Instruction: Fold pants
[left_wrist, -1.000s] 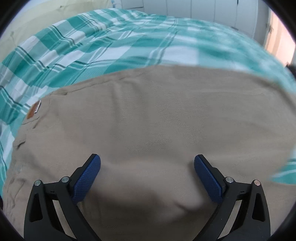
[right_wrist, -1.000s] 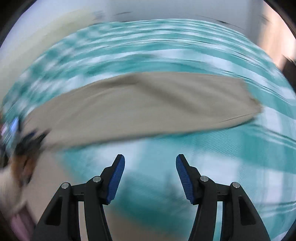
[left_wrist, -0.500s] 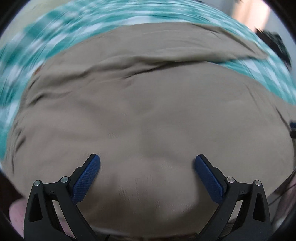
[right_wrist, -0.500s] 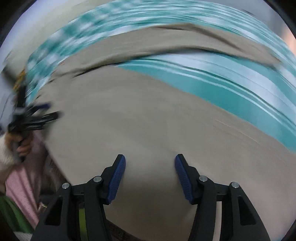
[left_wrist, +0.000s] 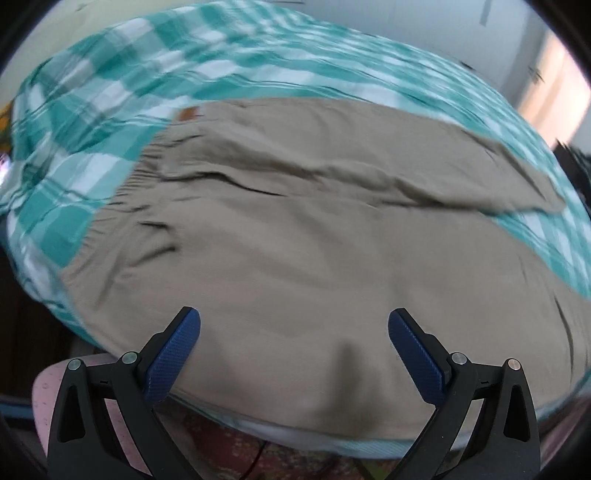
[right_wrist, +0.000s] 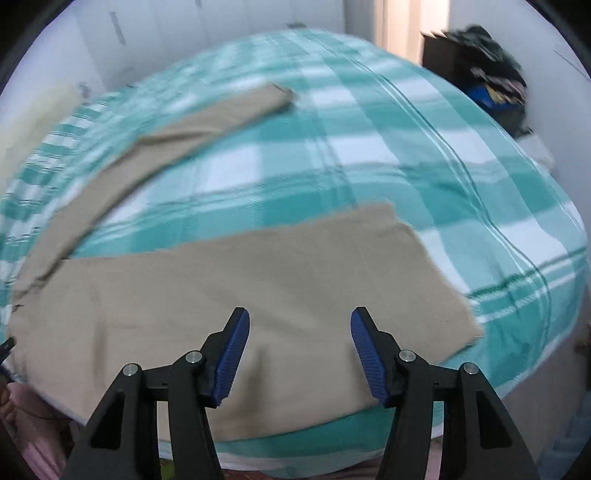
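Tan pants (left_wrist: 295, 229) lie spread flat on a bed with a teal-and-white checked cover (left_wrist: 155, 74). In the left wrist view the waist with a small brown label (left_wrist: 189, 112) is at the upper left. My left gripper (left_wrist: 293, 328) is open and empty over the near edge of the pants. In the right wrist view the two legs lie apart: one leg (right_wrist: 258, 284) is near, the other (right_wrist: 177, 140) runs off to the far left. My right gripper (right_wrist: 299, 332) is open and empty over the near leg.
The bed's front edge (right_wrist: 332, 443) drops off just below both grippers. A dark shelf with clutter (right_wrist: 484, 74) stands at the far right by a white wall. A patterned floor or rug (left_wrist: 258, 454) shows below the bed.
Both grippers have pulled back toward the bed's near edge and stayed open. The views have swung, so more of the pants and both legs now show.
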